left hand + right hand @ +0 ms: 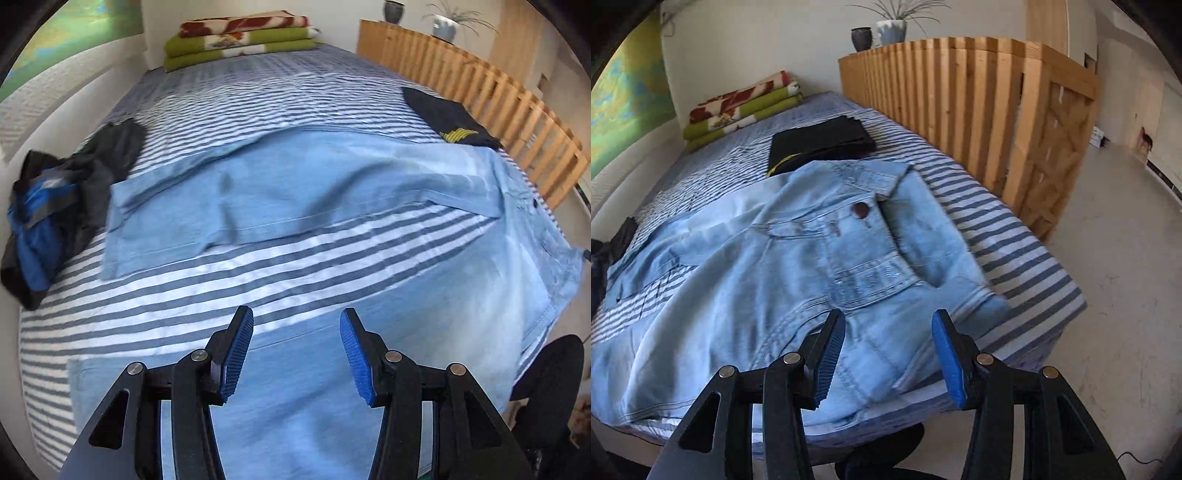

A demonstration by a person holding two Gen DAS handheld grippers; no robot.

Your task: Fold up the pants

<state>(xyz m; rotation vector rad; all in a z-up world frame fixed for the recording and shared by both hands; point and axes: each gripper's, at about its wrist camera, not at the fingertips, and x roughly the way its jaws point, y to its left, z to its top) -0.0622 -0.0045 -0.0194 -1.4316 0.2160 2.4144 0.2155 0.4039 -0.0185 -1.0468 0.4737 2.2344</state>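
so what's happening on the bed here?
A person holds two grippers over light blue jeans spread flat on the striped bed. The left gripper is open above a leg, the right gripper open near the waistband. Neither grips fabric; the legs lie apart, no fold made. Folded dark clothes sit beyond the jeans.
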